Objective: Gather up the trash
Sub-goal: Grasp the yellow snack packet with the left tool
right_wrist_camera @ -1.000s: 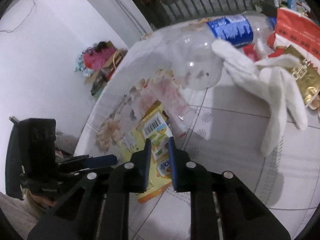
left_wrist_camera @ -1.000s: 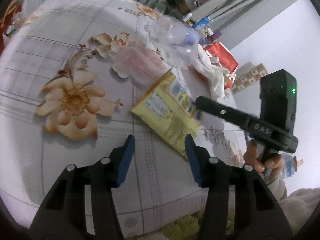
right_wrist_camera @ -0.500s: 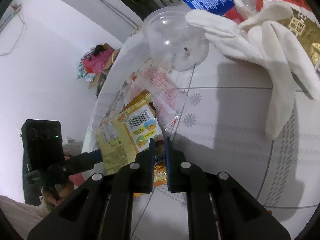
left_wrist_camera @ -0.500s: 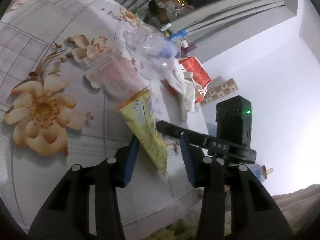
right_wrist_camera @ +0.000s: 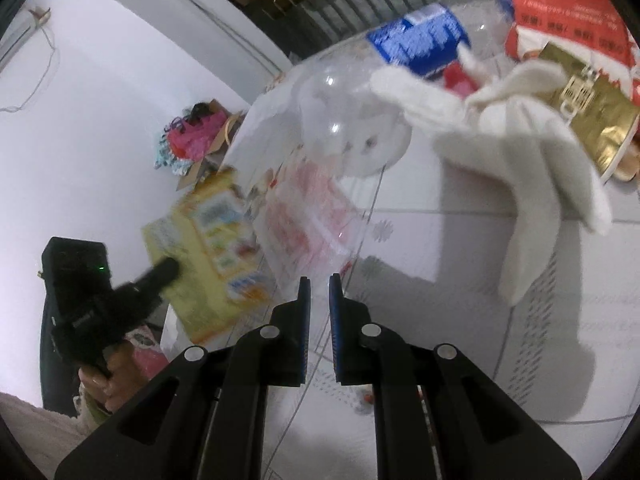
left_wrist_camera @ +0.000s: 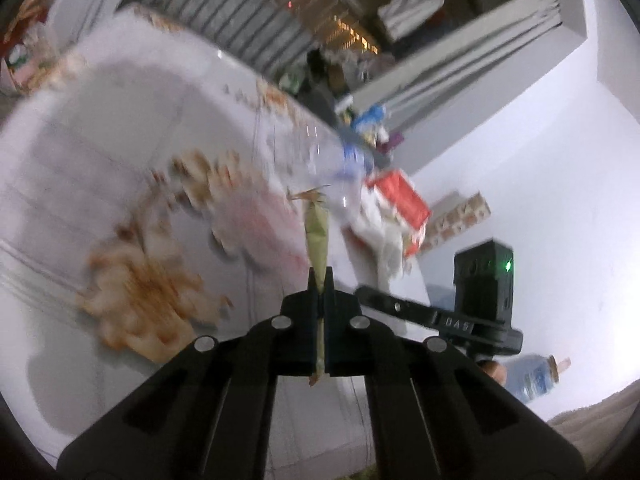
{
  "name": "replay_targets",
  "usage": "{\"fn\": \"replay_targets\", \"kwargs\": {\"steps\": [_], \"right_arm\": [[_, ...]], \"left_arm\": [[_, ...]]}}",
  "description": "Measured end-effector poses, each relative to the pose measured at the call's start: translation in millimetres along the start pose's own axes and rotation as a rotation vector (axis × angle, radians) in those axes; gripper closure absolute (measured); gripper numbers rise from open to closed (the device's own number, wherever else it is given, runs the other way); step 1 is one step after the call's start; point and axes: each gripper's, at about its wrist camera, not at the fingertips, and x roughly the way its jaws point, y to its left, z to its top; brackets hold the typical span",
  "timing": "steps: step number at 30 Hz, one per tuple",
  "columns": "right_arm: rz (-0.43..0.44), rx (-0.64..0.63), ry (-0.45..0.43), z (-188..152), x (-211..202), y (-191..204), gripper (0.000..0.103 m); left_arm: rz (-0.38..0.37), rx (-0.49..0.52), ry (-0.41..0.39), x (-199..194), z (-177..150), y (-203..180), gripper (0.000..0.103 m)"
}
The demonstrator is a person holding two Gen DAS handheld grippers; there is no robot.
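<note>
Matt black plastic on both grippers, with small bright metal pins at the joints; blue rubbery pads inside the jaws of the right gripper (right_wrist_camera: 316,292). Thin printed yellow wrapper (left_wrist_camera: 317,236), slightly glossy, crinkled at its 12 o'clock end. Clear glossy plastic bottle (right_wrist_camera: 352,120) with blue label. Soft, matt white cloth glove (right_wrist_camera: 532,168). Shiny gold foil packet (right_wrist_camera: 592,116) at 2 o'clock. Smooth, sheeny printed desk (right_wrist_camera: 460,340) cover.

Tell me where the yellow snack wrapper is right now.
The yellow snack wrapper is pinched edge-on in the left claw, at the table's left edge beside the clear pink-printed wrapper.
</note>
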Motion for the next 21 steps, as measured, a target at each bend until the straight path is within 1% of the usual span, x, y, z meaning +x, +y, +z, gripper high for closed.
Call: {"fn": "replay_targets", "kwargs": {"steps": [2, 4, 7, 12, 14, 15, 18, 21], "right_arm": [[-0.001, 0.008, -0.004, 2.6, -1.2, -2.1, 0.092], [-0.006, 0.022, -0.008, 5.8, -1.6, -5.1, 0.092], [-0.009, 0.035, -0.012, 10.2, -4.8, -8.6, 0.083], [-0.019, 0.020, -0.020, 21.8, 0.5, -4.7, 0.076], [-0.025, 0.008, -0.031, 29.3, 3.5, -3.2, 0.066], [-0.029, 0.007, -0.036, 32.8, 5.6, -3.3, 0.063], [-0.036, 0.018, -0.038, 41.8, 14.8, -3.4, 0.061], [-0.064, 0.037, -0.033, 47.2, 26.5, -6.5, 0.059]], "left_arm": [[0.036, 0.008, -0.024, -4.5, 9.0, 3.8, 0.103], [0.089, 0.014, -0.024, -1.8, 16.4, 8.4, 0.103], [0.163, 0.046, -0.007, 9.5, 22.5, 11.1, 0.103], [0.226, 0.051, 0.032, 23.7, 24.0, 19.0, 0.103], [0.240, 0.044, 0.048, 27.2, 23.4, 22.2, 0.103], [0.246, 0.043, 0.054, 28.4, 22.8, 23.3, 0.103], [0.269, 0.047, 0.064, 27.8, 21.5, 27.1, 0.103], [0.283, 0.033, 0.077, 29.1, 20.5, 31.8, 0.103]]}}
